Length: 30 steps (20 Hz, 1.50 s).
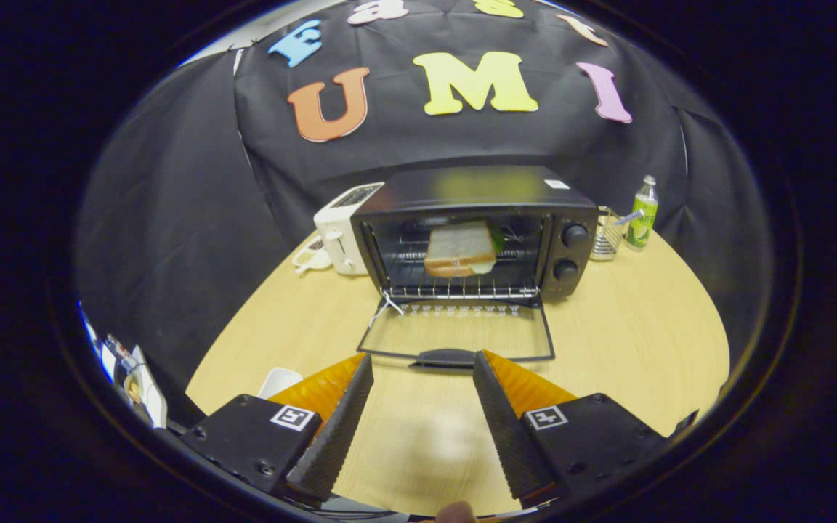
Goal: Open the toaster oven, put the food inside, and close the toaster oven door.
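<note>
- We are holding the gripper [422,367] at lower centre, jaws apart, gripping nothing.
- Toaster oven [473,229] mid-frame; door [458,333] lying open, sandwich [460,249] sitting inside.

I see soft, even light from above. The table [629,341] looks bright, with a pale shiny spot between the open fingers of my gripper [422,363]. The toaster oven [473,229] top shows a yellowish glare. The cloth wall stays dark. Everything bends round near the edges. The far things look a bit fuzzy.
</note>
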Available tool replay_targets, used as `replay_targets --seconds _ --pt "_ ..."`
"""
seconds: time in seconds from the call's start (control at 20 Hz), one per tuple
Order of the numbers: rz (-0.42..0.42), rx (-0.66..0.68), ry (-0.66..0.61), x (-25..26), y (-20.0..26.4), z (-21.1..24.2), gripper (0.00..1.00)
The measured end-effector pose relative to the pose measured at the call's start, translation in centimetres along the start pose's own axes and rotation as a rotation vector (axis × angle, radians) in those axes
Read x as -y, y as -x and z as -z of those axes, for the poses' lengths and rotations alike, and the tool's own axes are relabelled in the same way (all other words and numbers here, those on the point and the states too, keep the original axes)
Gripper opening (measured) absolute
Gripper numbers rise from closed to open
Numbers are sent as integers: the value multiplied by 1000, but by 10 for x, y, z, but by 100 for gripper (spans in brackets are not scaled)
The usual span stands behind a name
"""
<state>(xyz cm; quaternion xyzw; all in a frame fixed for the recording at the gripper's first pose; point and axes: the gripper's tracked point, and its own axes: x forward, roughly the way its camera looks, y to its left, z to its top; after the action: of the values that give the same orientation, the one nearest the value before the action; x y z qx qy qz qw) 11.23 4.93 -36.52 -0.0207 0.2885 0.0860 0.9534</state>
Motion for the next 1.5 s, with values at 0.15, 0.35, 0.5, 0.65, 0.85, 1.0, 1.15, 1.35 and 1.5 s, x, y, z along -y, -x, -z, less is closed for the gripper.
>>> replay_targets --seconds 0.15,0.35,0.5,0.65,0.85,1.0,1.15,1.35,1.5 --pt "22 -67 16 5 -27 35 90" --pt "60 -117 -27 19 -58 58 91" --pt "75 -131 -61 25 -83 61 90" --pt "99 -133 -72 30 -104 60 91" --pt "146 -140 -74 36 -120 60 91" --pt "179 -139 -77 36 -121 59 91" --pt "189 -151 -96 34 -117 55 91" --pt "217 -116 -73 31 -100 40 91" --pt "223 -97 -82 28 -89 26 91"
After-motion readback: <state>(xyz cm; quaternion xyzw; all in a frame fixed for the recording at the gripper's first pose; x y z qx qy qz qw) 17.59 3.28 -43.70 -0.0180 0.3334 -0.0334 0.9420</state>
